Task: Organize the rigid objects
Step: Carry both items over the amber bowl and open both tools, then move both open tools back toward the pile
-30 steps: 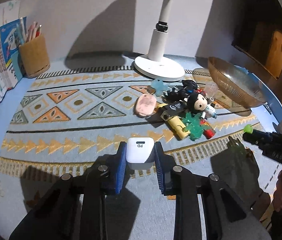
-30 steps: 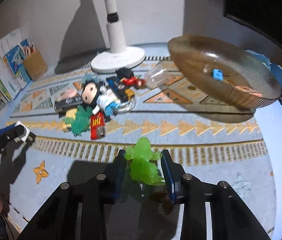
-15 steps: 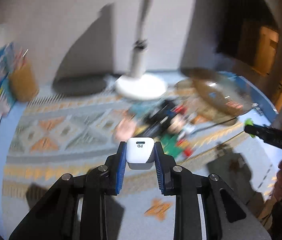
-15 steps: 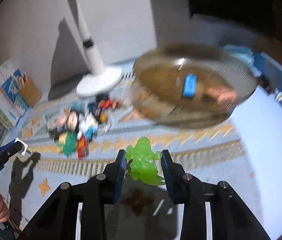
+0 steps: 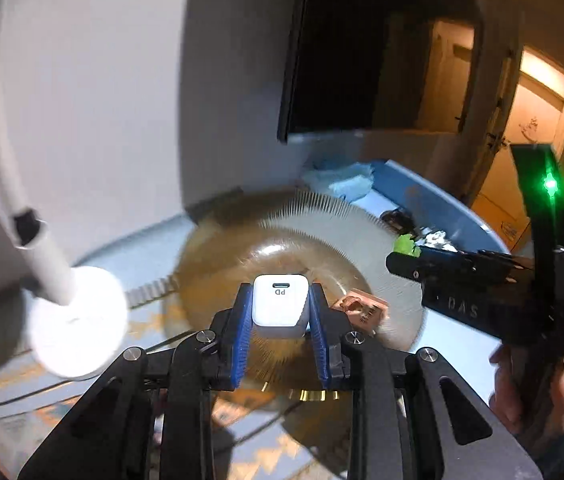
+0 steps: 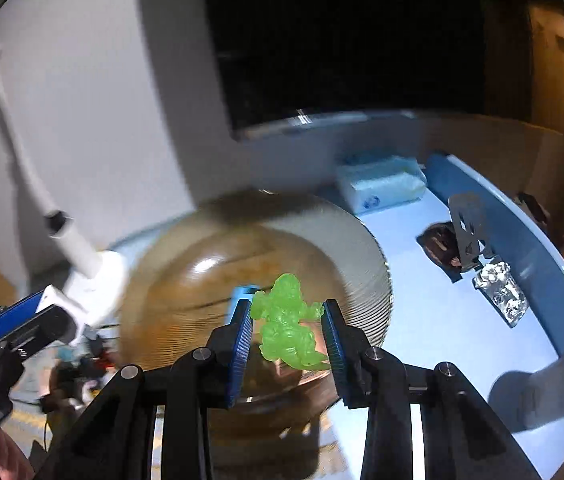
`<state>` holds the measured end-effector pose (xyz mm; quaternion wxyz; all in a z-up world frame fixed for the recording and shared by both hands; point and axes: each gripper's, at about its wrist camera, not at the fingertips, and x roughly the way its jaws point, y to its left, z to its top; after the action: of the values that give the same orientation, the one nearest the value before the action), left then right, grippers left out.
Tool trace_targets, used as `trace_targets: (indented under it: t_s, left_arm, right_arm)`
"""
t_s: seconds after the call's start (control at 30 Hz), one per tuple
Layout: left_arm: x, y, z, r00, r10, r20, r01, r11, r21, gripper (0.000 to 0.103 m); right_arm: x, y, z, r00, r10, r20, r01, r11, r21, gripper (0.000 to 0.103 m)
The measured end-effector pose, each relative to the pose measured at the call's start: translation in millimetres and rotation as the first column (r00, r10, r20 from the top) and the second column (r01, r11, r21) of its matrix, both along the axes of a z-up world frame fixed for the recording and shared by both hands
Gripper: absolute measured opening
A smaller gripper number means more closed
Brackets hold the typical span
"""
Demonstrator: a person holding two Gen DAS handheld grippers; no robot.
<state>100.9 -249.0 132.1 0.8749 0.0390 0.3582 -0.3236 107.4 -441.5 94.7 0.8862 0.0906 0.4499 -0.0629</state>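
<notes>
Left wrist view: left claw (image 5: 280,312) grasps the white charger (image 5: 280,306), amber bowl (image 5: 361,248) directly ahead and beneath. Right claw (image 6: 286,326) clenches the green figure (image 6: 287,322) above the bowl's centre, equally near.

White charger (image 5: 280,306), "PD" face and port showing, pinched between blue pads above the ribbed amber bowl (image 5: 321,216). Translucent green toy figure (image 6: 287,322) likewise pinched, tilted, over that same bowl (image 6: 365,256). In the bowl: a small blue block (image 6: 242,292) and a pinkish block (image 5: 365,310).
</notes>
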Motion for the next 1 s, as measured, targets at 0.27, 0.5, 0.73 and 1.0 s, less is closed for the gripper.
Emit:
trace_targets:
  t_s: [0.27, 0.5, 0.73, 1.0]
  left_arm:
    - [20.3, -37.0, -49.8, 0.990, -0.044, -0.131, 0.047, 0.999, 0.016, 0.024]
    - [26.8, -38.1, -42.4, 0.985, -0.033, -0.169, 0.030, 0.999, -0.022, 0.067]
    - [-13.8, 18.7, 15.2, 0.998, -0.025, -0.061, 0.017, 0.991, -0.134, 0.078]
    - [-85.8, 106.5, 67.8, 0.994, 0.041, 0.097, -0.023, 0.983, -0.180, 0.082]
  right_arm:
    - [29.0, -21.7, -54.6, 0.991, 0.025, -0.130, -0.015, 0.997, 0.071, 0.035]
    - [33.0, -27.4, -57.3, 0.990, 0.055, -0.132, -0.039, 0.992, 0.121, 0.054]
    - [-6.0, -27.2, 0.7, 0.999, 0.025, 0.038, -0.031, 0.989, 0.145, 0.058]
    - [-41.3, 51.1, 40.8, 0.980, 0.177, 0.091, -0.192, 0.964, 0.186, 0.061]
